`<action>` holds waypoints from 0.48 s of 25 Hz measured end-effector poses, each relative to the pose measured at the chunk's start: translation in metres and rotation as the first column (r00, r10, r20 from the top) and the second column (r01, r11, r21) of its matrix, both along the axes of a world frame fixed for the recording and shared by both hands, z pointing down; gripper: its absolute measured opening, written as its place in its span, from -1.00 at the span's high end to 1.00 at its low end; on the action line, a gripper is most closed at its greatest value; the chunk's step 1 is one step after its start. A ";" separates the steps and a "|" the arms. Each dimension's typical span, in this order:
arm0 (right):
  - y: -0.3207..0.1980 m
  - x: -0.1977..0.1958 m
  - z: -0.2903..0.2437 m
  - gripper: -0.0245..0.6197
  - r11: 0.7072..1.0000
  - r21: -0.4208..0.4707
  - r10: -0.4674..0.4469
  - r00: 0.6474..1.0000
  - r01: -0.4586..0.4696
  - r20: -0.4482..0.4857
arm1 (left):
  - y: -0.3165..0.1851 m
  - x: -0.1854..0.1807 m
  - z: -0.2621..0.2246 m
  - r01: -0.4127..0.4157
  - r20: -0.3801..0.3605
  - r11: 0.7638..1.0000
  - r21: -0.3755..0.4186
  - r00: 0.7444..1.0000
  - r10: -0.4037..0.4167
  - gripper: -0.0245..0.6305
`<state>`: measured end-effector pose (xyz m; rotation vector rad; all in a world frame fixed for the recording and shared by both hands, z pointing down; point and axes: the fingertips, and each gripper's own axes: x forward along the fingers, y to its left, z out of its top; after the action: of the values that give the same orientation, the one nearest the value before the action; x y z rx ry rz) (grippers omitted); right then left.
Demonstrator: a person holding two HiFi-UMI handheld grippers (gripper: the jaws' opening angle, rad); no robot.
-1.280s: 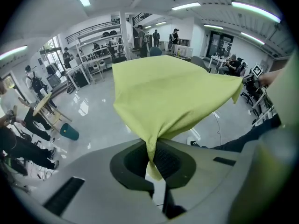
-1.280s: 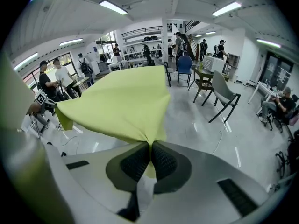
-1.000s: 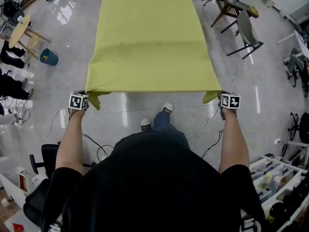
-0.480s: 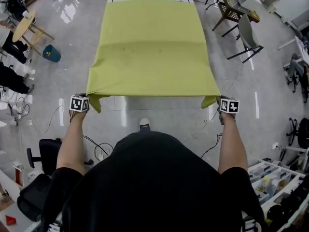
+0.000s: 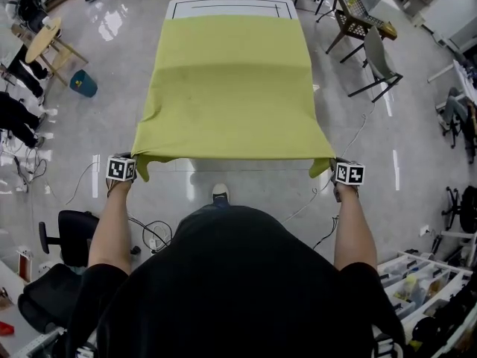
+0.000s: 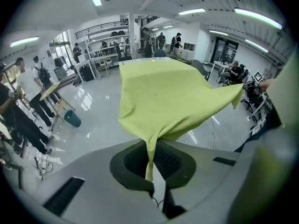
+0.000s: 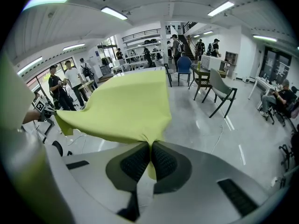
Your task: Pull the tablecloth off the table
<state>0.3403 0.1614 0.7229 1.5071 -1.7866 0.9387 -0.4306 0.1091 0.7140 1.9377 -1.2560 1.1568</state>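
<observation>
The green tablecloth [image 5: 232, 88] lies over most of the table [image 5: 227, 7], whose far end shows bare. The cloth's near edge hangs clear of the tabletop, stretched in the air above the floor [image 5: 246, 171]. Each near corner is pinched between closed jaws: the left gripper [image 6: 150, 169] clamps one bunched corner and the right gripper [image 7: 150, 158] clamps the other. The grippers are held well apart, level with each other, in my judgement to keep the edge spread so the cloth slides off evenly. A grey chair [image 5: 376, 54] stands well clear to the right.
</observation>
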 end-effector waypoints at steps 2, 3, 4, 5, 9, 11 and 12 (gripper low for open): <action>0.007 -0.001 -0.001 0.86 1.000 0.005 -0.002 1.000 0.002 0.006 | 0.008 0.000 -0.002 0.005 -0.006 1.000 0.005 1.000 -0.005 0.85; 0.009 -0.001 -0.002 0.86 1.000 0.008 -0.005 1.000 0.005 0.007 | 0.011 0.000 -0.004 0.008 -0.008 1.000 0.008 1.000 -0.008 0.85; 0.009 -0.001 -0.004 0.86 1.000 0.012 -0.009 1.000 0.009 0.007 | 0.014 -0.001 -0.006 0.012 -0.008 1.000 0.011 1.000 -0.012 0.85; 0.010 -0.001 -0.005 0.86 1.000 0.016 -0.014 1.000 0.014 0.007 | 0.017 -0.001 -0.007 0.015 -0.008 1.000 0.012 1.000 -0.015 0.85; 0.009 -0.002 -0.012 0.86 0.999 0.034 -0.020 1.000 0.020 0.005 | 0.025 -0.003 -0.013 0.026 -0.010 0.999 0.021 1.000 -0.025 0.85; 0.006 -0.003 -0.017 0.86 0.999 0.045 -0.020 1.000 0.020 0.005 | 0.027 -0.005 -0.017 0.033 -0.013 0.999 0.032 0.999 -0.032 0.85; 0.005 -0.004 -0.019 0.86 0.998 0.052 -0.021 1.000 0.021 0.005 | 0.028 -0.006 -0.019 0.038 -0.016 0.999 0.038 0.999 -0.037 0.85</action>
<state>0.3362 0.1664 0.7035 1.5157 -1.8401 0.8935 -0.4363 0.1374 0.6948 1.9391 -1.3098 1.1045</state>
